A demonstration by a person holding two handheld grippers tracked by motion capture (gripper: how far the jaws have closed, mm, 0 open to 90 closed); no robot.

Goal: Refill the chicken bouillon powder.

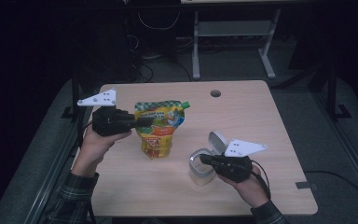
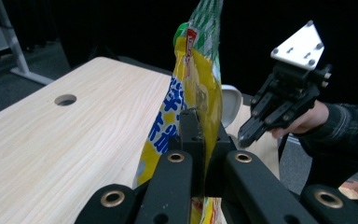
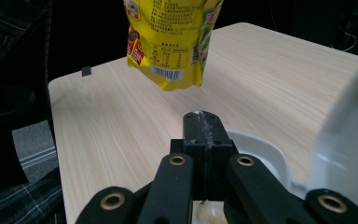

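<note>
At the left of the high view, the left gripper (image 1: pixel 142 122) has its fingers (image 2: pixel 193 135) clamped on the side edge of a yellow spouted refill pouch (image 1: pixel 159 128) with a green cap. The left gripper view shows the film pinched between them, and the pouch hangs upright, lifted off the desk (image 1: pixel 261 121); in the right gripper view its bottom edge is clear of the wood.

To the right, nearer the person, stands a small grey container (image 1: pixel 200 165) with its flip lid (image 1: pixel 218 141) swung open. The right gripper (image 1: pixel 204 159) sits at the container's rim, fingers pressed together; whether they pinch the rim or merely rest against it cannot be told.

This looks like the bring-together step before a pour: pouch carried, container steadied. The next move probably calls for bringing the pouch over the open mouth and tipping its spout downward, though the cap appears to be on and would have to come off first.
</note>
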